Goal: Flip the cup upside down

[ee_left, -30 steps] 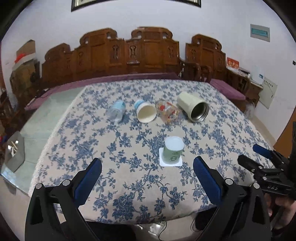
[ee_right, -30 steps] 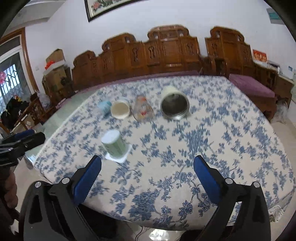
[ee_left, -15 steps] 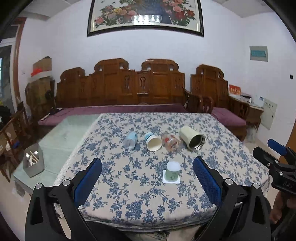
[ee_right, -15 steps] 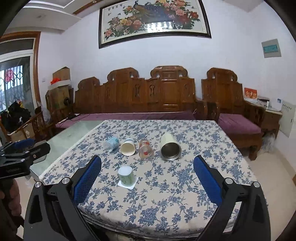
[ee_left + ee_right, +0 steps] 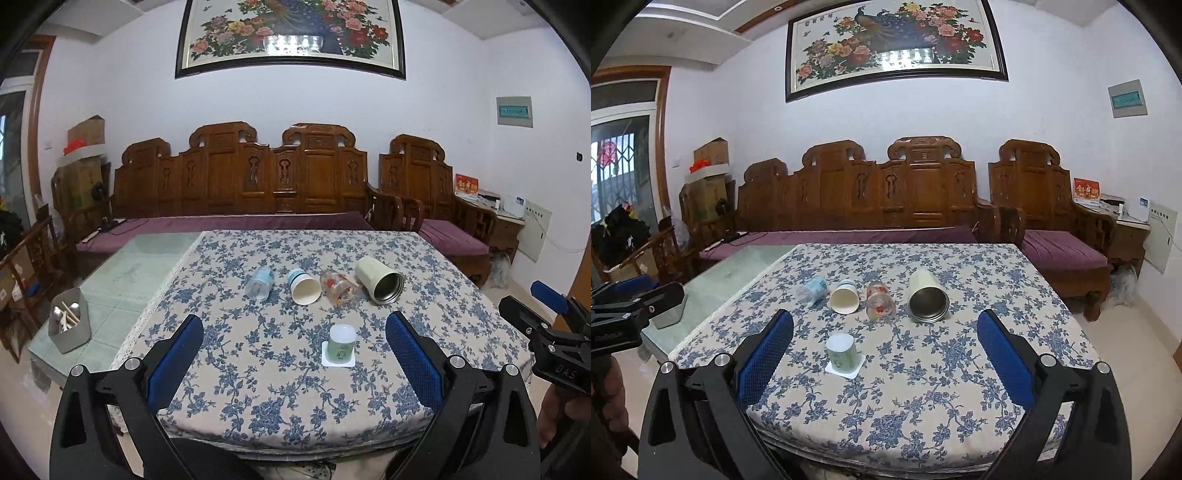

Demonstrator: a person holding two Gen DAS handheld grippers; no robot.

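Note:
A small green cup (image 5: 342, 343) stands with its white base up on a white coaster (image 5: 338, 363) near the table's front edge; it also shows in the right wrist view (image 5: 842, 352). My left gripper (image 5: 294, 354) is open and empty, held back from the table. My right gripper (image 5: 885, 354) is open and empty too, also off the front edge. Each gripper shows at the side of the other's view.
Behind the cup lie a clear bottle (image 5: 260, 283), a white paper cup (image 5: 303, 286), a patterned glass (image 5: 339, 288) and a cream steel tumbler (image 5: 378, 280), all on their sides on the blue-flowered tablecloth (image 5: 258, 369). A grey utensil holder (image 5: 69, 325) stands on the glass table at left.
Both grippers have pulled back and up from the table, so the cups look smaller and farther. The green cup and the lying cups have not moved.

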